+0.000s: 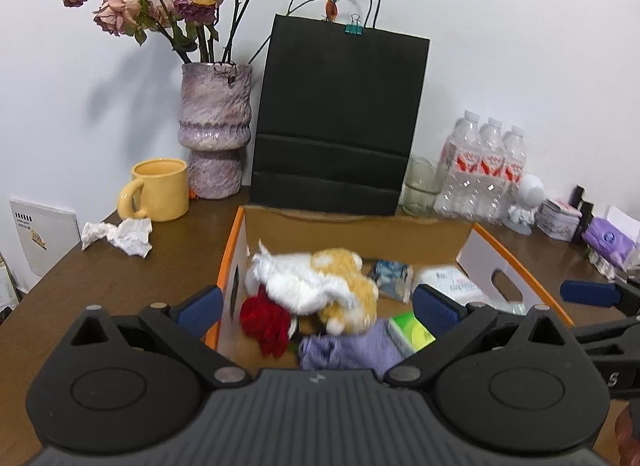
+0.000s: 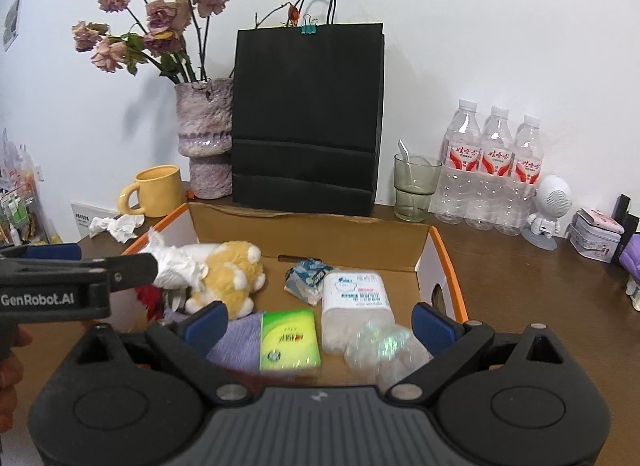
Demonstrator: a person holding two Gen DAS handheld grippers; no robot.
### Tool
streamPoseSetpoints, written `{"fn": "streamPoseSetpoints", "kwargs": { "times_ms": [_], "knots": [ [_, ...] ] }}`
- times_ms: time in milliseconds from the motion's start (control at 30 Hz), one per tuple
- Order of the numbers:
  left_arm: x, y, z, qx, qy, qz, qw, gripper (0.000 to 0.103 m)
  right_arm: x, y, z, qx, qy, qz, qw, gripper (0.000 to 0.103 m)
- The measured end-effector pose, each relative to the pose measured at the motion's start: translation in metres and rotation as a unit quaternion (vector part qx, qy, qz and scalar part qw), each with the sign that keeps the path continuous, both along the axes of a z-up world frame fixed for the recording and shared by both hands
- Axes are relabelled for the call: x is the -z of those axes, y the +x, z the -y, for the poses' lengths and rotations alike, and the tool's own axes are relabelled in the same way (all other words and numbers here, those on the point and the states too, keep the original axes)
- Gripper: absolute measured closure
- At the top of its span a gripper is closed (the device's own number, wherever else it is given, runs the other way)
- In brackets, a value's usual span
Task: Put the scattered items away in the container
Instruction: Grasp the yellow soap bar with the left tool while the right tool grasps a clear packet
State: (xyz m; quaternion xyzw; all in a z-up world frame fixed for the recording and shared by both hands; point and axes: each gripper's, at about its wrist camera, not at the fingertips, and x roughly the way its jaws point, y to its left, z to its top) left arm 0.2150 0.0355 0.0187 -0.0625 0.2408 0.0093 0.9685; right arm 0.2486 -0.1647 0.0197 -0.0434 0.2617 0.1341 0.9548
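An open cardboard box (image 1: 360, 225) with orange edges sits on the brown table. It holds a yellow and white plush toy (image 1: 348, 290), a red cloth (image 1: 266, 322), a purple cloth (image 2: 236, 342), a green packet (image 2: 290, 340), a blue-white crumpled wrapper (image 2: 306, 276), a white wipes pack (image 2: 354, 298) and clear plastic wrap (image 2: 384, 350). A white crumpled tissue (image 2: 176, 262) lies on the plush, blurred. My left gripper (image 1: 318, 312) hovers open over the box's left part. My right gripper (image 2: 320, 322) is open over the box's near right. Another crumpled tissue (image 1: 118, 236) lies on the table left of the box.
Behind the box stand a black paper bag (image 1: 336, 117), a vase of dried roses (image 1: 214, 129), a yellow mug (image 1: 160, 189), a glass with a spoon (image 2: 414, 189) and three water bottles (image 2: 492, 169). A white robot figure (image 2: 548, 205), a tin (image 2: 594, 234) and purple items (image 1: 608, 240) are at the right.
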Motion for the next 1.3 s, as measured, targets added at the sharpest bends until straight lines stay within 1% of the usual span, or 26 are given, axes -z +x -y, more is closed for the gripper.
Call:
{"fn": "streamPoseSetpoints", "kwargs": {
  "times_ms": [167, 300, 400, 500, 533, 633, 700, 767, 800, 867, 933, 1000, 1033, 1067, 1100, 1133, 1167, 1300],
  "knots": [
    [0.005, -0.027, -0.009, 0.003, 0.005, -0.004, 1.0, 0.0, 0.006, -0.028, 0.004, -0.01, 0.006, -0.005, 1.0, 0.004],
    [0.013, -0.043, -0.014, 0.008, 0.013, -0.015, 0.9998, 0.0, 0.013, -0.048, 0.006, -0.017, 0.008, -0.007, 1.0, 0.004],
    [0.024, -0.047, -0.015, 0.014, 0.022, -0.031, 0.9992, 0.0, 0.022, -0.059, 0.004, -0.025, 0.003, -0.014, 1.0, 0.004],
    [0.039, -0.045, -0.013, 0.021, 0.033, -0.055, 0.9977, 0.0, 0.035, -0.061, 0.001, -0.029, 0.002, -0.028, 0.999, 0.005],
    [0.044, -0.045, -0.012, 0.024, 0.037, -0.06, 0.9972, 0.0, 0.039, -0.06, -0.001, -0.028, 0.001, -0.034, 0.999, 0.005],
    [0.057, -0.039, -0.008, 0.031, 0.056, -0.072, 0.9954, 0.0, 0.053, -0.053, -0.001, -0.019, -0.003, -0.053, 0.998, 0.012],
    [0.065, -0.035, -0.005, 0.031, 0.063, -0.077, 0.9946, 0.002, 0.059, -0.048, 0.0, -0.017, 0.003, -0.066, 0.998, 0.017],
    [0.072, -0.031, -0.005, 0.024, 0.062, -0.082, 0.9944, 0.007, 0.064, -0.044, 0.001, -0.02, 0.011, -0.073, 0.997, 0.021],
    [0.075, -0.028, -0.006, 0.024, 0.06, -0.086, 0.9942, 0.009, 0.065, -0.042, 0.001, -0.023, 0.015, -0.076, 0.997, 0.025],
    [0.08, -0.025, -0.006, 0.029, 0.054, -0.094, 0.9937, 0.017, 0.068, -0.038, 0.0, -0.025, 0.019, -0.084, 0.996, 0.03],
    [0.084, -0.022, -0.006, 0.033, 0.052, -0.1, 0.9931, 0.021, 0.071, -0.034, -0.001, -0.027, 0.024, -0.091, 0.995, 0.036],
    [0.084, -0.022, -0.005, 0.038, 0.057, -0.096, 0.9931, 0.027, 0.074, -0.033, -0.005, -0.031, 0.02, -0.095, 0.995, 0.045],
    [0.084, -0.022, -0.004, 0.039, 0.06, -0.093, 0.9931, 0.033, 0.075, -0.032, -0.008, -0.034, 0.014, -0.097, 0.995, 0.047],
    [0.084, -0.022, -0.004, 0.042, 0.061, -0.09, 0.9932, 0.042, 0.077, -0.032, -0.011, -0.038, 0.008, -0.099, 0.994, 0.052],
    [0.083, -0.023, -0.004, 0.046, 0.06, -0.087, 0.9933, 0.048, 0.078, -0.033, -0.014, -0.042, 0.004, -0.096, 0.995, 0.061],
    [0.083, -0.024, -0.004, 0.05, 0.06, -0.084, 0.9934, 0.062, 0.079, -0.034, -0.015, -0.045, 0.0, -0.093, 0.995, 0.069],
    [0.082, -0.024, -0.004, 0.053, 0.058, -0.082, 0.9935, 0.067, 0.078, -0.035, -0.015, -0.048, 0.002, -0.094, 0.994, 0.077],
    [0.082, -0.027, -0.006, 0.063, 0.054, -0.078, 0.9935, 0.068, 0.078, -0.039, -0.011, -0.047, 0.008, -0.09, 0.995, 0.077]
  ]
}}
